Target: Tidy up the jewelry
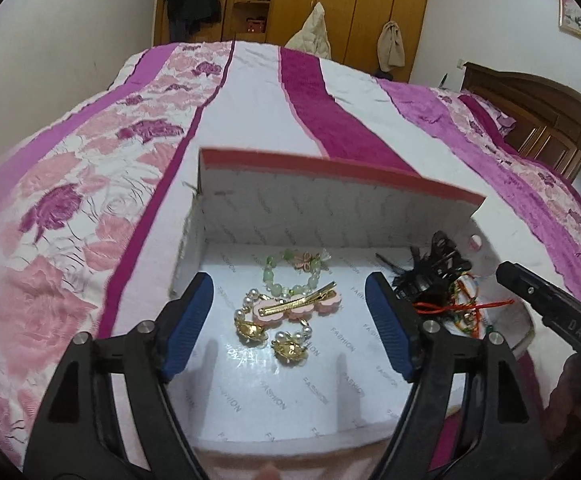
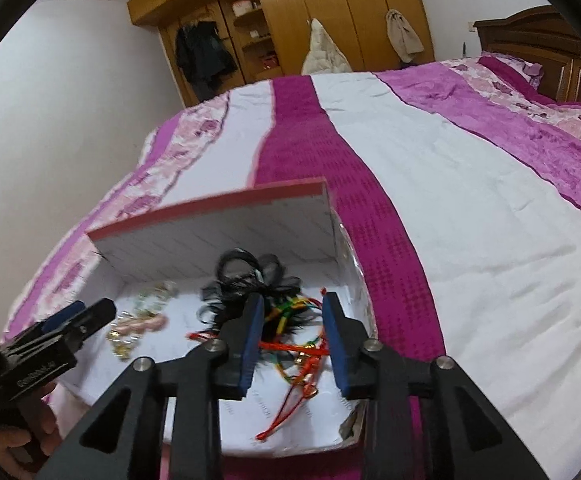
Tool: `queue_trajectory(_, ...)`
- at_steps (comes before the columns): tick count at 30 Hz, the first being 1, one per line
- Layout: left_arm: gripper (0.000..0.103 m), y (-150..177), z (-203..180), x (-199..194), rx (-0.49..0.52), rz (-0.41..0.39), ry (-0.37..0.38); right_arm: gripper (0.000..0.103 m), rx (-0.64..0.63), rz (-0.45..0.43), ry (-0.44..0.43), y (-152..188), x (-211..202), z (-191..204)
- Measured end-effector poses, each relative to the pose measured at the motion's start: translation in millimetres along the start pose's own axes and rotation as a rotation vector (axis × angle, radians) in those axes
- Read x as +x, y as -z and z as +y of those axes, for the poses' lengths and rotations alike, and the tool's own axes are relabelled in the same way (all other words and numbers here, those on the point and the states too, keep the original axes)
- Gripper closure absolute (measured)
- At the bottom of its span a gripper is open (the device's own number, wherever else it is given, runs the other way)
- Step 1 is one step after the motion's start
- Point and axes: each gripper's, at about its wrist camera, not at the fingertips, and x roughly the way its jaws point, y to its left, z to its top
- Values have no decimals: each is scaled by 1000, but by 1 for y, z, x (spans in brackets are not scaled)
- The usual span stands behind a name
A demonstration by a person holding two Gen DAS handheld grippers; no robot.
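A white box (image 1: 310, 208) with a red-edged rim sits open on the bed. Inside lie a green bead bracelet (image 1: 290, 276), a pink flower hair clip with a gold bar (image 1: 296, 304) and a pearl bracelet with gold charms (image 1: 274, 336). At the box's right lie a black feathery hair piece (image 1: 430, 268) and red and multicoloured cords (image 1: 462, 308). My left gripper (image 1: 290, 328) is open and empty above the clip and pearls. My right gripper (image 2: 292, 344) is open over the cords (image 2: 298, 352) and black hair piece (image 2: 246, 276), holding nothing. The right gripper's body (image 1: 550, 308) also shows in the left wrist view.
The box (image 2: 218, 232) rests on a pink, magenta and white striped bedspread (image 2: 450, 184). A wooden headboard (image 2: 542, 44) stands at the right. A wooden wardrobe (image 2: 282, 8) with hanging coats lines the far wall.
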Motion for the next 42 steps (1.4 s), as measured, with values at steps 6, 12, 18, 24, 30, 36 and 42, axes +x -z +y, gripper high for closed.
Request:
queue_trajectory(6,25,-13,-2,-36,14,-66,15,57,-10,-60,-50,-14,-41,5)
queue_trajectory(12,18,-25,-6,-73,59,-130,2,45,-35,-140,-59,-27,-82,16)
queue_trajectory(18,7,-19,-8,-99,69,-178,-42,30,-72,-211,-62,-27,-113,33)
queue_trajectory(24,6,3,-3,-102,23,-169,-87,10,-131,-260,-43,-6,-124,48)
queue_trajectory(30,6,25,6,-90,-26,-101,-115,2,-141,-214,-6,20,-112,52)
queue_trajectory(36,6,39,4,-85,-12,-75,-143,2,-120,-168,5,38,-100,47)
queue_trajectory(42,6,38,3,-87,-12,-86,-137,0,-108,-152,17,49,-92,44)
